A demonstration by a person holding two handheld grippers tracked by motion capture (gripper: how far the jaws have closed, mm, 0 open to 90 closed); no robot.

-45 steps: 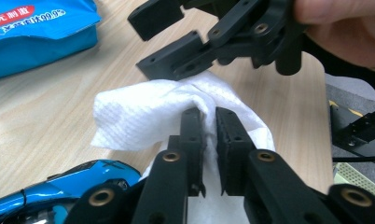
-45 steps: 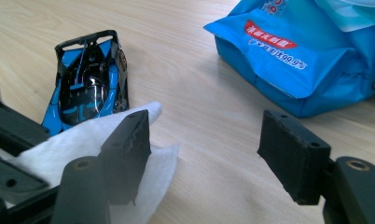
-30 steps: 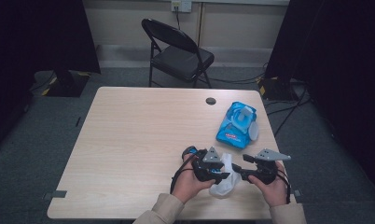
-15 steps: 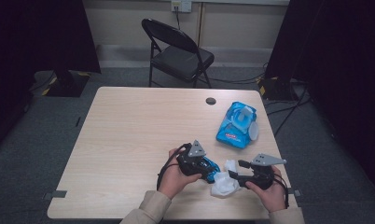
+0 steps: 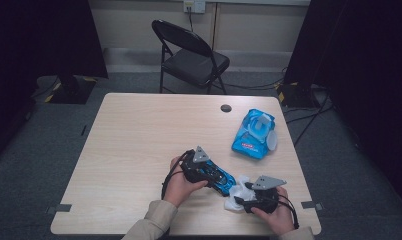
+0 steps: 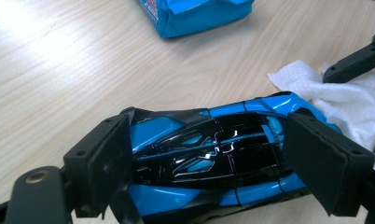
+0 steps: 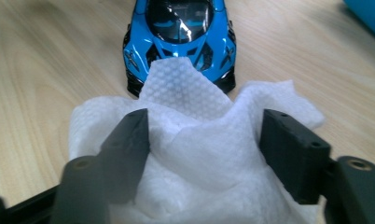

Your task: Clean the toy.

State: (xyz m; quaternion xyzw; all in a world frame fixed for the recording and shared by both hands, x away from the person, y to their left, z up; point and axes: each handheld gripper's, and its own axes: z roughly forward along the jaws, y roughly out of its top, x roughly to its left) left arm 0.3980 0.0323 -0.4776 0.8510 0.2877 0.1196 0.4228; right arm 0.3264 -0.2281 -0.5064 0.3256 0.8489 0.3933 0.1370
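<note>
Two risks: the toy car rolling loose, and the wipe slipping out of its grip.
Toy car: sitting on the table in the lower middle of the high view, nose pointing toward the wipe; in the right gripper view its front is lying at top centre, touching the wipe's raised corner.
Left gripper: jaws have just been opening and are now standing wide on either side of the car's body, with a gap showing at each pad, so nothing is pinning the car.
Car hazard: being on wheels and unclamped, it is likely to roll or skid away if the wipe pushes on its nose.
Wipe: lying bunched between the right gripper's jaws, at the lower right of the high view.
Right gripper: jaws are pressing into the soft bundle from both sides.
Wipe hazard: the loose folds may be pulling free or dragging flat during a rub.
Blue wipe pack: sitting well apart, upper right of the table, posing no obstacle.
</note>
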